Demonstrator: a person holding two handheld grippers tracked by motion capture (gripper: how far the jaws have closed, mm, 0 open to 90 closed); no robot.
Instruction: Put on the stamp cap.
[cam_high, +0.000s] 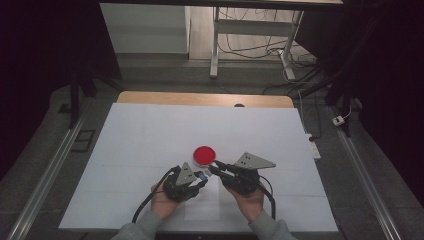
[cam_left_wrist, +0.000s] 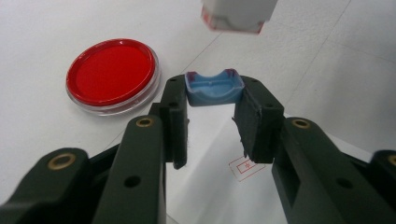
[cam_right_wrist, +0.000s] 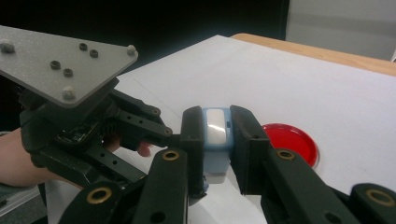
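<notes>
My left gripper (cam_left_wrist: 212, 105) is clamped on one small blue cap-like piece (cam_left_wrist: 214, 87), held above the white sheet (cam_high: 150, 130) just beside the red-lidded dish (cam_left_wrist: 111, 70). My right gripper (cam_right_wrist: 217, 135) is clamped on one pale blue block with a white face (cam_right_wrist: 216, 133), close to the left gripper. Count: two grippers, two blue pieces, one red dish.

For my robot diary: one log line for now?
left gripper: shut on blue cap | right gripper: shut on white piece | red dish: on table
</notes>
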